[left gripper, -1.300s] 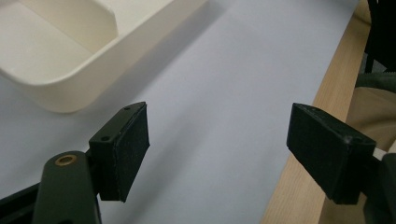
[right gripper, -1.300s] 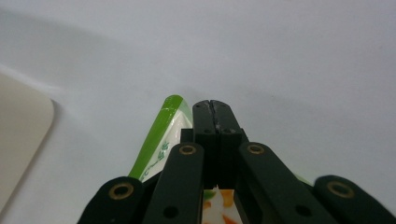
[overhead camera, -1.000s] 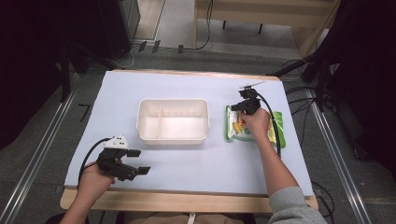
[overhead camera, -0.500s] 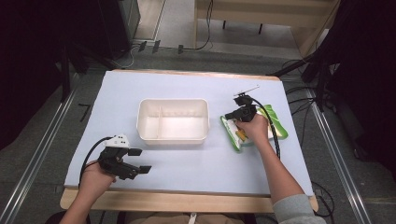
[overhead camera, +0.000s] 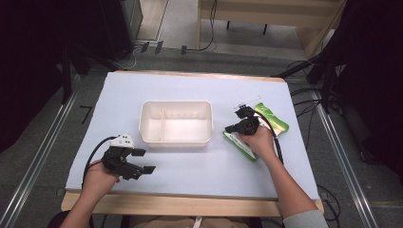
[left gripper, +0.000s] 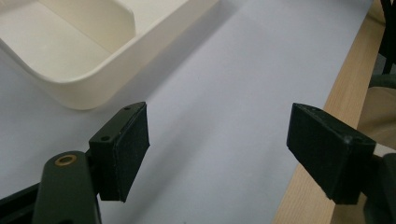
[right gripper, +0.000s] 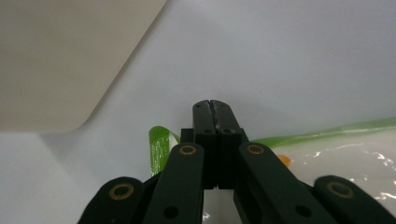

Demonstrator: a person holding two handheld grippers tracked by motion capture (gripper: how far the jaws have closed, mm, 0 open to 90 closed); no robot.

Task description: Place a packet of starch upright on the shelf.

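Dragged leftward and turned, the green packet (overhead camera: 259, 129) had swung from lying straight up the desk (overhead camera: 199, 90) a second earlier to lying at a slant, its near end now closer to the white tray (overhead camera: 175, 123), and the right gripper (overhead camera: 236, 127) had travelled with it toward the tray's right wall. In the right gripper view the jaws were pressed flat together, no gap between the pads, with the packet's green edge (right gripper: 159, 145) poking out just left of them and its clear, shiny face (right gripper: 355, 149) spreading off to the right underneath; they looked clamped on the packet's edge, though the exact bite was hidden by the jaws themselves. The tray's rounded corner (right gripper: 70, 60) sat near, up and to the left in that view, not touching the packet. Over on the other side the left gripper (overhead camera: 143, 161) had stayed where it was, near the front left of the desk, well apart from the packet. Its jaws stood wide open in the left gripper view, pads (left gripper: 133, 149) far from each other, nothing between them but bare pale desk surface, the tray's corner (left gripper: 84, 79) just beyond the left pad.
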